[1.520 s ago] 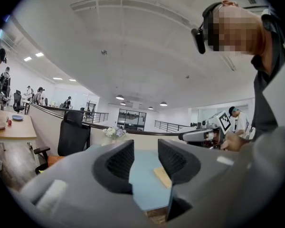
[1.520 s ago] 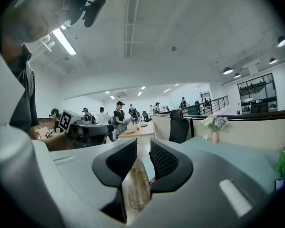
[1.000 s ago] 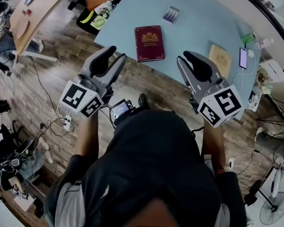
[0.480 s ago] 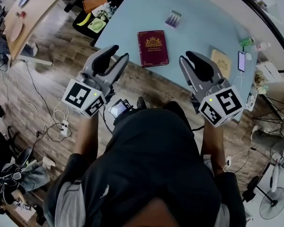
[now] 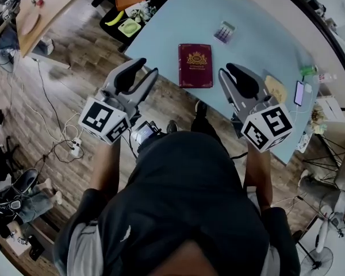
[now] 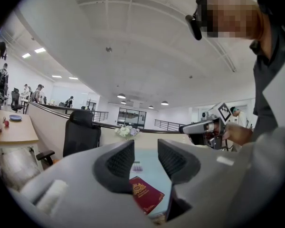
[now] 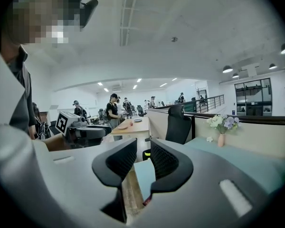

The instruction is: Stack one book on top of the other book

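Both tools have closed in on the pale blue worktop (image 5: pixel 259 16) since a second ago, and the tan book that then lay clear of the right tool is now partly tucked behind it in the head view.

At the far left of the head view, at 10 o'clock, a wooden table (image 5: pixel 52 2) stands apart on the plank floor, with a banana (image 5: pixel 117 17) and a green plate (image 5: pixel 129 27) on a dark stand by the worktop's corner. The left tool (image 5: pixel 144 68) hangs over the floor just short of the worktop's near edge. Its own view shows the left tool (image 6: pixel 145 151) with jaws apart and nothing between the pads. Beyond the gap the maroon book (image 6: pixel 145 194) lies flat.

In the head view that maroon book (image 5: pixel 195 65) lies closed near the worktop's near edge, at 1 o'clock from the left tool's tips and 11 o'clock from the right tool's. A calculator (image 5: pixel 224 32) sits at 1 o'clock from it, a little apart.

The right tool (image 5: pixel 225 71) reaches just over the worktop's edge. In its own view the right tool (image 7: pixel 142 151) has jaws parted by a narrow gap with nothing held. Only the worktop's corner shows through.

At 4 o'clock from its tips lies the tan book (image 5: pixel 274 88), flat and well apart from the maroon one. A phone (image 5: pixel 299 93) lies just beside it at 3 o'clock.
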A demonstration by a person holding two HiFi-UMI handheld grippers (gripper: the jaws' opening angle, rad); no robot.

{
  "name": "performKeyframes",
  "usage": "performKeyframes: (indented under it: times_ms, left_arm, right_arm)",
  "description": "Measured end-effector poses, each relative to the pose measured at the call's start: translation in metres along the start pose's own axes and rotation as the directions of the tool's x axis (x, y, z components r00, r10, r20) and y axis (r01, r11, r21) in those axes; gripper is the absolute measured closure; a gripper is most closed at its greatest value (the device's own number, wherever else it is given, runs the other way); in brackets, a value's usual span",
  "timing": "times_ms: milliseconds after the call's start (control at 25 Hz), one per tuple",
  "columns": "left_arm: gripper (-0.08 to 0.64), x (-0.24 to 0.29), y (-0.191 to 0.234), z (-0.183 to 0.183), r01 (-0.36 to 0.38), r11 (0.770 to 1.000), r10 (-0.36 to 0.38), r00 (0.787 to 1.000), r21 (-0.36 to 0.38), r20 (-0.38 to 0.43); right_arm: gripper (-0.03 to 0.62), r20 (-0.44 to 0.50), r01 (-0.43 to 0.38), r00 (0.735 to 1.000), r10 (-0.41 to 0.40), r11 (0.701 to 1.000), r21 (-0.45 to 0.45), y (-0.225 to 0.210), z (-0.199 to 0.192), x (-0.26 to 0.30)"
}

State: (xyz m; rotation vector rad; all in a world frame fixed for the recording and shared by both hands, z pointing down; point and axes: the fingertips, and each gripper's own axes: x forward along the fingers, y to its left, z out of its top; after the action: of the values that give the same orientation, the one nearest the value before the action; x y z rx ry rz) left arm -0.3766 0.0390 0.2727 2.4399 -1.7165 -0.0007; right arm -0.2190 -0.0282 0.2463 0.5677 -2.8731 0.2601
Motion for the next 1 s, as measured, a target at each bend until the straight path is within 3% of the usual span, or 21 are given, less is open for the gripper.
performKeyframes:
  times_ms: [400,1000]
  left_arm:
    - [0.351,0.027,0.029,-0.023,-0.104,0.993,0.102,0.994,-0.064,-0.039]
    - [0.351,0.090,0.057,-0.116,-0.158,0.964,0.114,0.972,-0.213,-0.206]
  right_arm:
    - [0.514,-0.059,-0.107,0.992,0.109,0.994,0.024,-0.035,-0.011,0.047]
    - [0.488,-0.230,-0.119,0.962,0.146,0.985,0.128,-0.098,-0.082,0.092]
